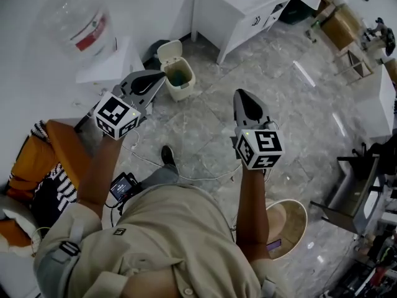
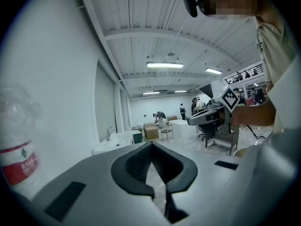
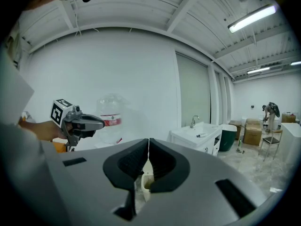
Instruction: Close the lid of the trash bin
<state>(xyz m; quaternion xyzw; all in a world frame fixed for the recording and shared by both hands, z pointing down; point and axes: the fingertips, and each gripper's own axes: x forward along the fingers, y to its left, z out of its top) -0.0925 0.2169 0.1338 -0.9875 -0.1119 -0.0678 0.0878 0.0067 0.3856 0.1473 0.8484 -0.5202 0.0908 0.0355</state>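
Note:
A small cream trash bin point(image 1: 178, 79) stands on the marble floor by the wall, its lid point(image 1: 169, 51) swung up and open, with a greenish inside showing. My left gripper point(image 1: 161, 76) is held in the air just left of the bin, jaws shut and empty; its fingertips point(image 2: 151, 144) meet in the left gripper view. Further right, my right gripper point(image 1: 240, 94) is also shut on nothing and clear of the bin. Through the gap below its closed jaws point(image 3: 148, 141) a part of the bin point(image 3: 146, 183) shows, and the left gripper point(image 3: 87, 122) hangs off to the left.
A large water bottle point(image 1: 79, 22) sits on a white stand at the left. A white sink cabinet point(image 1: 239, 8) stands behind the bin, a dark bin point(image 1: 154, 47) beside it. A white cable point(image 1: 186, 177) crosses the floor. A round wooden stool point(image 1: 290, 223) is at the lower right.

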